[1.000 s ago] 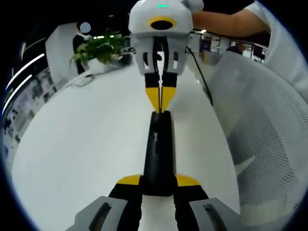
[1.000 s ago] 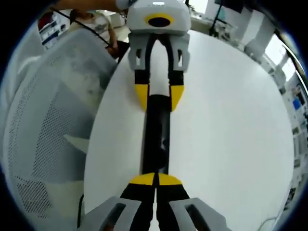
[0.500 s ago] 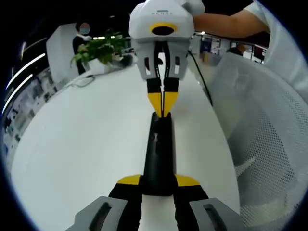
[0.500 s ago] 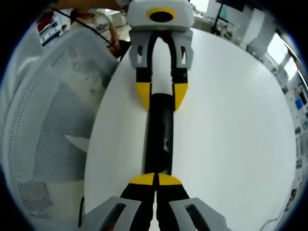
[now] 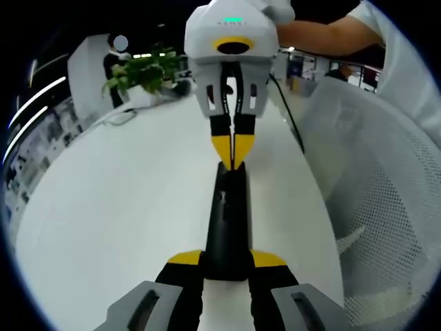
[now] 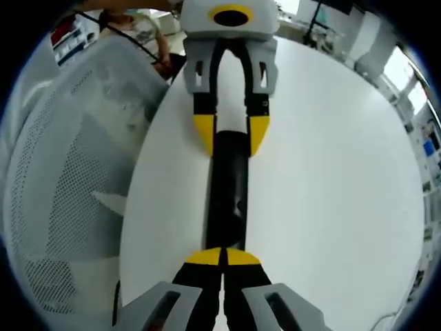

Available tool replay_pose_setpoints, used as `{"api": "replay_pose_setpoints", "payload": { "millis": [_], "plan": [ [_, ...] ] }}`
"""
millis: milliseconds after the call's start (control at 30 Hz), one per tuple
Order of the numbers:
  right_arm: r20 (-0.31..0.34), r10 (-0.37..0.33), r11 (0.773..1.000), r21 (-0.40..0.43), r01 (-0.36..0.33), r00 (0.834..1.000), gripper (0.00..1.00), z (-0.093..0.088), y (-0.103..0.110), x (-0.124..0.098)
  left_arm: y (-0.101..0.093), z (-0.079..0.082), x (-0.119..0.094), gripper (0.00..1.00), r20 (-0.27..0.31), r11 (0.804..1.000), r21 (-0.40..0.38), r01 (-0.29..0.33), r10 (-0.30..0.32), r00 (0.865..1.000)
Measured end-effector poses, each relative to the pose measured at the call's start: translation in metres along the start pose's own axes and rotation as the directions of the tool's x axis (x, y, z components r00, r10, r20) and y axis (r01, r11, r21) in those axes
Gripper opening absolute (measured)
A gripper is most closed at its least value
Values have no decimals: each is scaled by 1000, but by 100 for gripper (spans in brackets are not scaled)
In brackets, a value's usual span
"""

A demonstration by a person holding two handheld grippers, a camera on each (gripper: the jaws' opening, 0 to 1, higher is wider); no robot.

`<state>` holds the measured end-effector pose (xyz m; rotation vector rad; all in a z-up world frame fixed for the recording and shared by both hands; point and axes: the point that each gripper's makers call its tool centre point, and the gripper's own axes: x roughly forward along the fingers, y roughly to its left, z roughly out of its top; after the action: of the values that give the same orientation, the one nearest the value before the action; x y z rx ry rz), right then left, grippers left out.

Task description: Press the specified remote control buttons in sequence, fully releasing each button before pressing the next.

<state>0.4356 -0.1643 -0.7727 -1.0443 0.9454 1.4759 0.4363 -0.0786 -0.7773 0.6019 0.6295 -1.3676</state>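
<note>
A long black remote control (image 5: 227,221) lies along the white table (image 5: 124,207). My left gripper (image 5: 227,261) is shut on its near end, one yellow tip on each side. My right gripper (image 5: 233,153) comes in from the far side, jaws shut, tips down on the remote's far end. In the right gripper view the remote (image 6: 227,200) runs away from my shut right gripper (image 6: 222,256), whose tips rest on its near end. The left gripper (image 6: 229,134) clamps the other end.
A white mesh chair (image 5: 386,207) stands by the table's right edge and appears as the chair (image 6: 62,179) in the right gripper view. A potted plant (image 5: 141,69) and a cable (image 5: 289,110) sit at the far end. A person's arm (image 5: 324,31) holds the right gripper.
The right gripper has edged slightly closer along the remote, its tips staying shut on the far end. The left gripper keeps its hold and the remote has not moved.
</note>
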Motion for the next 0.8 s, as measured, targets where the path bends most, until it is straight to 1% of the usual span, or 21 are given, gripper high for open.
{"api": "replay_pose_setpoints", "payload": {
  "millis": [667,800],
  "plan": [
    [44,0,999,33,-2,999,0,1,1,-1,-1,1,0,23,-20,1000,5,6,-6,1000],
    [37,-4,1000,28,3,999,0,1,1,-1,-1,1,0,23,-26,1000,7,7,-7,1000]
  ]
}}
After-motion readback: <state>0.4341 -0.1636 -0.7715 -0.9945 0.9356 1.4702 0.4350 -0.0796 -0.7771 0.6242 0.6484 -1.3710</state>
